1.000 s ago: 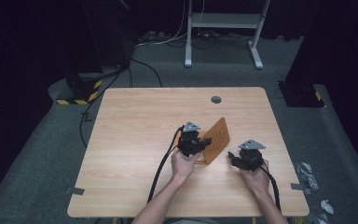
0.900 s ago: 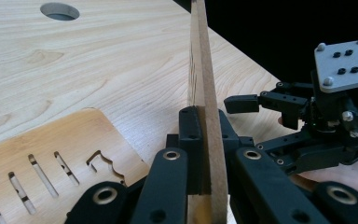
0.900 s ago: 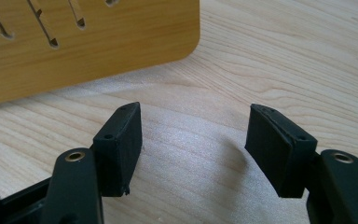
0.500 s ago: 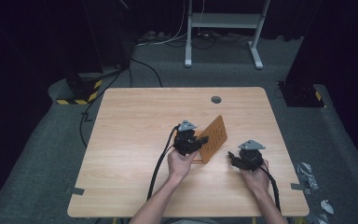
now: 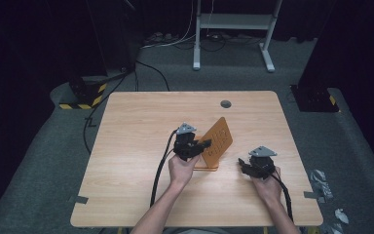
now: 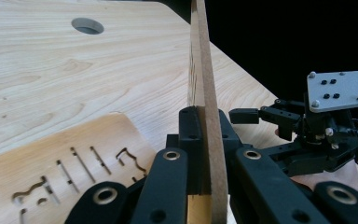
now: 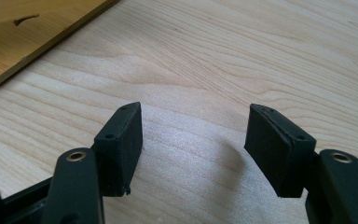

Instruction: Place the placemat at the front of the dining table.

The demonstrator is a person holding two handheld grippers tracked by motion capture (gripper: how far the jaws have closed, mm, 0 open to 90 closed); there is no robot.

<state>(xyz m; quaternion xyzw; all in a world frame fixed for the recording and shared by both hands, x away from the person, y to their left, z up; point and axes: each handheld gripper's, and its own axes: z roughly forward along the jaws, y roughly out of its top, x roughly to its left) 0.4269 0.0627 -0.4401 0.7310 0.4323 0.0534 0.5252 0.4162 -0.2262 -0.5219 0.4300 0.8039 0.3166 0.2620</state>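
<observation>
My left gripper (image 5: 200, 145) is shut on a thin brown board (image 5: 218, 138) and holds it tilted up on edge over the middle of the table. In the left gripper view that board (image 6: 200, 70) runs edge-on between the two black pads of the left gripper (image 6: 204, 122). A second flat brown board with cut slots (image 6: 65, 158) lies on the table beneath it, its edge (image 5: 205, 168) showing below the raised one. My right gripper (image 5: 246, 165) rests low to the right, open, with bare wood between the pads of the right gripper (image 7: 193, 135). A corner of a board (image 7: 23, 28) lies at its upper left.
The light wooden table (image 5: 141, 122) has a round cable hole (image 5: 225, 104) near its far edge. A black cable (image 5: 158, 170) trails from the left gripper toward the front edge. Grey carpet, a striped black box (image 5: 83, 92) and a white stand (image 5: 233, 22) lie beyond.
The left gripper has risen a little and shifted slightly with the board in its jaws, so the board stands a bit higher off the table. The right gripper has kept still.
</observation>
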